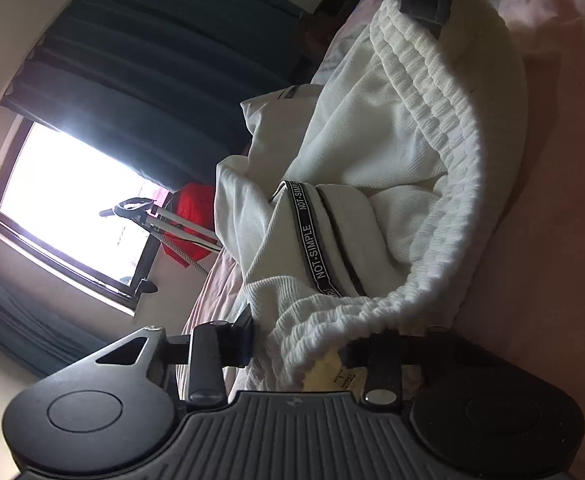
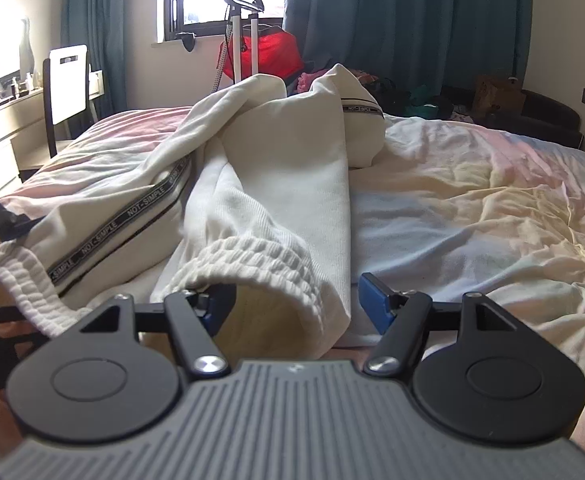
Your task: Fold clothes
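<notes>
White sweatpants (image 2: 276,184) bunched on bed (image 2: 472,200). Our left gripper (image 1: 304,344) and right gripper (image 2: 292,300) both spread wide around waistband (image 2: 252,264), nothing pinched. Grasp step; next we close, lift, straighten.

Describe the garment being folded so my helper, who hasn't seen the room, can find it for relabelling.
On the bed with the pastel sheet lie white sweatpants, bunched near its middle. Their ribbed elastic waistband faces the open right hand-held gripper. A black side stripe reading NOT-SIMPLE sets them apart from the plain bedding.
</notes>
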`<state>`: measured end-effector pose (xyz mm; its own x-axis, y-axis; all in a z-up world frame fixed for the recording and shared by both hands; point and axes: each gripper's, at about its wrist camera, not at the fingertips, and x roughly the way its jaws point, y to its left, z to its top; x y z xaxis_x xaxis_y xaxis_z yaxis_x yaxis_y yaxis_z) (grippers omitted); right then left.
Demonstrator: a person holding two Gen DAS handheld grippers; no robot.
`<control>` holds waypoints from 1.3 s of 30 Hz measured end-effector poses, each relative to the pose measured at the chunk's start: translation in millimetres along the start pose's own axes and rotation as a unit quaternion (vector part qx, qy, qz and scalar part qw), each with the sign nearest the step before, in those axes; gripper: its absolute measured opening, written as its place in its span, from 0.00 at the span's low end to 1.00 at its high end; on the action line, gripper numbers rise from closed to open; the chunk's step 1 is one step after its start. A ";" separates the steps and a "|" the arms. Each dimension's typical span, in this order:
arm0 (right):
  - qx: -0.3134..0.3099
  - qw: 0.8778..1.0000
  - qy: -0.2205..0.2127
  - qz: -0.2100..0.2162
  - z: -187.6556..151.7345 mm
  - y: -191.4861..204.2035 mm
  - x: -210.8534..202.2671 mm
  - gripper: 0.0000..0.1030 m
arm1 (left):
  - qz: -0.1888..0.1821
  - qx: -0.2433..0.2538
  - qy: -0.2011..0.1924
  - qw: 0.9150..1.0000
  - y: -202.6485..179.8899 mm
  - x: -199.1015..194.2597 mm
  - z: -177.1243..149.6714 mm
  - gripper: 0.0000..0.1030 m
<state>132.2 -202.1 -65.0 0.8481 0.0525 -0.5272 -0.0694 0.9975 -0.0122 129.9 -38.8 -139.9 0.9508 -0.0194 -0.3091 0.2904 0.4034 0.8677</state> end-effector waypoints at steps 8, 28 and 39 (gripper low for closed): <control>0.007 0.999 -0.037 0.006 3.2 4.7 -7.2 0.67 | 0.012 -0.337 0.016 0.941 101.8 4.8 -8.9 0.11; -0.009 0.978 -0.127 0.167 17.5 34.1 -23.7 0.67 | -0.043 -0.664 0.238 0.708 167.6 -27.9 -143.9 0.26; 0.071 0.983 -0.072 0.153 16.9 10.6 12.5 0.60 | -0.036 -0.649 0.152 0.745 177.2 -79.7 -122.0 0.53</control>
<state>151.0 -190.0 -57.4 0.8656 0.3463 -0.3618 -0.2670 0.9303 0.2515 92.5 145.8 -9.0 0.8123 0.0447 -0.5816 -0.1964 0.9598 -0.2005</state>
